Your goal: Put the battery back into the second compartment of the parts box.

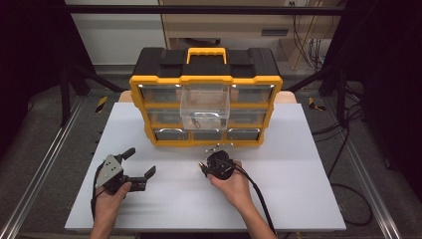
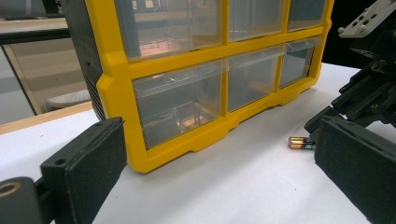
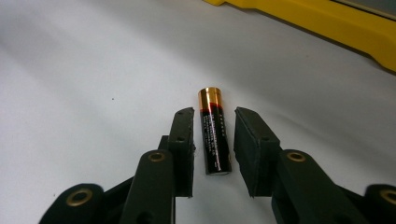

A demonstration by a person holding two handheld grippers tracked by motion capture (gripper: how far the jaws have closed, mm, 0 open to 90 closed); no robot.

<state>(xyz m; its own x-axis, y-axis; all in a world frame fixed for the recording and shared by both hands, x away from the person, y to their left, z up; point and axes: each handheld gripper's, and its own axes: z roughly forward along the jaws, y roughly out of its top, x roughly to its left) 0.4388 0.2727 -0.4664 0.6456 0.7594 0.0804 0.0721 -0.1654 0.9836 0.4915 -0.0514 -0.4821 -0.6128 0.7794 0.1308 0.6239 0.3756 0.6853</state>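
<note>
- Black with a copper-gold end, the battery (image 3: 215,133) lies flat on the white table (image 1: 298,194), in front of the organiser (image 1: 205,97) and a little apart from its yellow base.
- In the right gripper view the right gripper (image 3: 213,135) has a jaw on each side of the battery; the gap is narrow, with a slim strip of table showing on both sides, so the pads do not press on it.
- The battery's gold end points away from that gripper, just past the jaw tips.
- In the high view the right gripper (image 1: 205,168) sits near the middle of the table, below the organiser's bottom row, with a hand (image 1: 233,185) around its body and a black cable trailing back toward the table's near edge.
- The left gripper (image 1: 141,163) rests on the left part of the table, well apart from the right one, jaws spread wide with nothing between them.
- In the left gripper view its two pads stand far apart at the picture's bottom corners; beyond the right pad the battery (image 2: 300,143) shows on the table, with the right gripper over it.
- The organiser has a black top with a yellow handle (image 1: 206,53), a yellow frame and clear drawers.
- One clear drawer (image 1: 205,105) in the top middle is pulled out toward the person; a few small items lie inside, too small to tell.
</note>
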